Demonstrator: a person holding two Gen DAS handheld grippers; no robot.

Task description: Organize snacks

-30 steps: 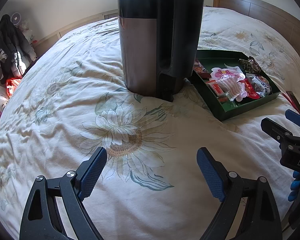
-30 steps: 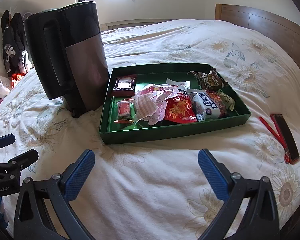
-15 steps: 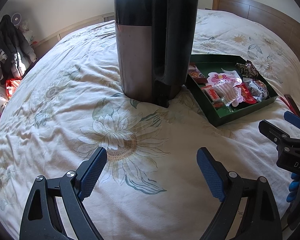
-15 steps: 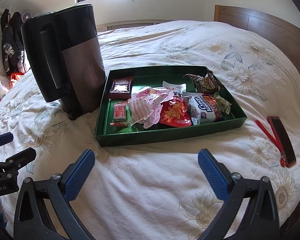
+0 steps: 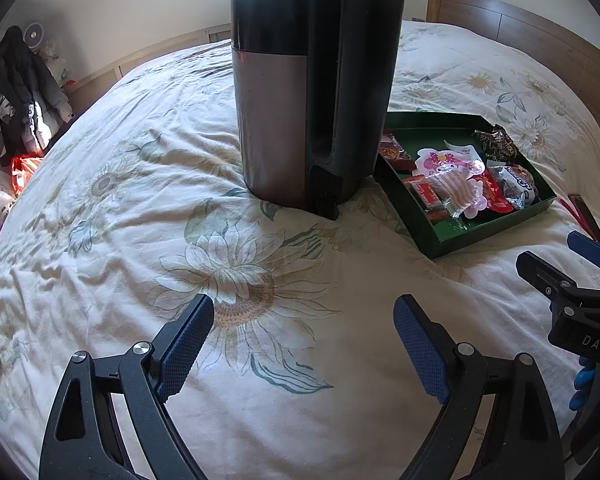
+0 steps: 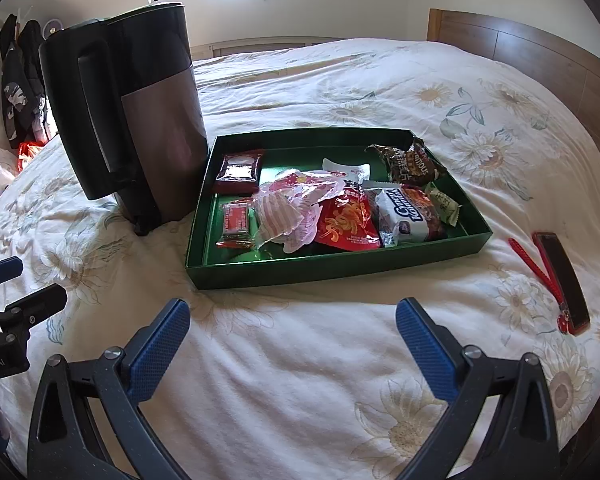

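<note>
While both grippers hover above the white bedspread printed with pale sunflowers [image 6: 300, 352], neither holds anything: the left gripper [image 5: 304, 344] has its blue-padded fingers [image 5: 184, 344] spread wide over a large flower print, and the right gripper [image 6: 294, 344] is likewise spread wide with nothing between its pads. Ahead of the right gripper lies a shallow dark green rectangular tray [image 6: 332, 270] holding the packaged snacks: a dark red square packet [image 6: 239, 170] at its far left, a small red bar [image 6: 236, 220] near the left wall, a crumpled pink-and-clear wrapper [image 6: 288, 212], a red snack bag [image 6: 346, 220], a white-and-brown cookie pack [image 6: 410, 216], and a dark brown crinkled bag [image 6: 410, 162] at the far right corner. Just beside the tray's left wall stands a tall black-and-steel electric kettle [image 6: 140, 120], upright. Well to the right of the tray, a dark phone in a red case [image 6: 562, 280] lies on the bedspread with a red strap [image 6: 536, 266].
</note>
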